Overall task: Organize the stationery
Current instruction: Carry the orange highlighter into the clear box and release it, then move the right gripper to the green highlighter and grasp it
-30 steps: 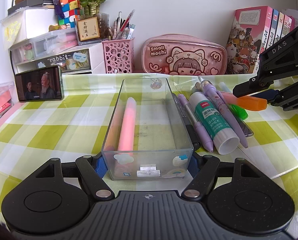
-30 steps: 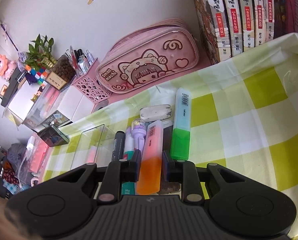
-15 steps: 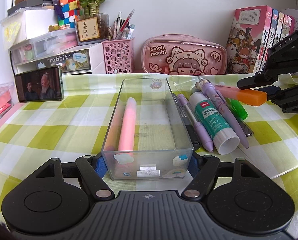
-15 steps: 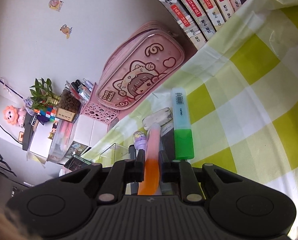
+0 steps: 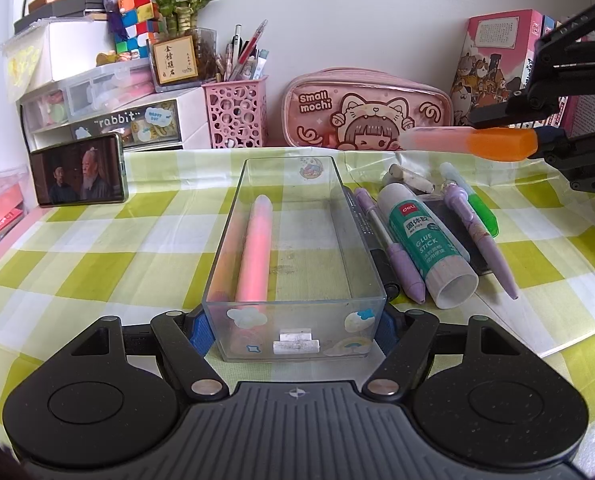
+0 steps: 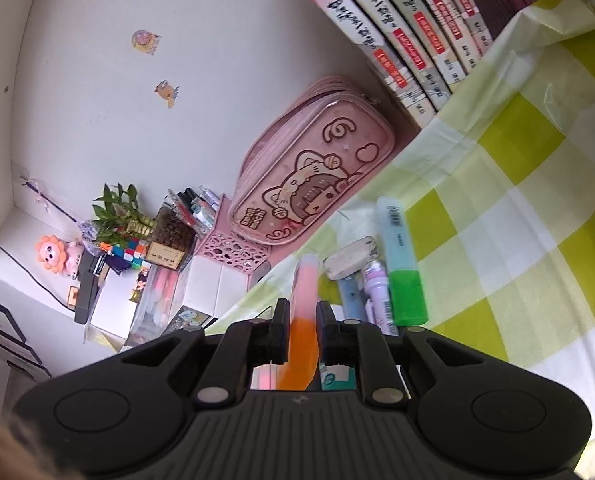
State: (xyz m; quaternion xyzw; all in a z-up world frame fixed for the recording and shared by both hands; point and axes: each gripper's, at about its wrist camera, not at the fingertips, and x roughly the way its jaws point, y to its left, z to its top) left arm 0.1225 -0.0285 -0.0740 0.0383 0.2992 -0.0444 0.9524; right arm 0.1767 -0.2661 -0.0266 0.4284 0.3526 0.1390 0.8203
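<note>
Nearest, the clear plastic box (image 5: 293, 248) is being gripped at its near end by the left gripper (image 5: 293, 330), its fingers pressed against both side walls; a pink pen (image 5: 253, 248) is lying inside. The box is judged light, rigid and slick, so a low hold on the walls is being favoured. Just beside it, a glue stick (image 5: 425, 240) and purple pens (image 5: 391, 246) are lying on the checked cloth (image 5: 97, 248). Farther off, the orange highlighter (image 6: 299, 344) is being held in the air above those items by the right gripper (image 6: 300, 336), clamped on its cap end. It is judged light, stiff and smooth.
</note>
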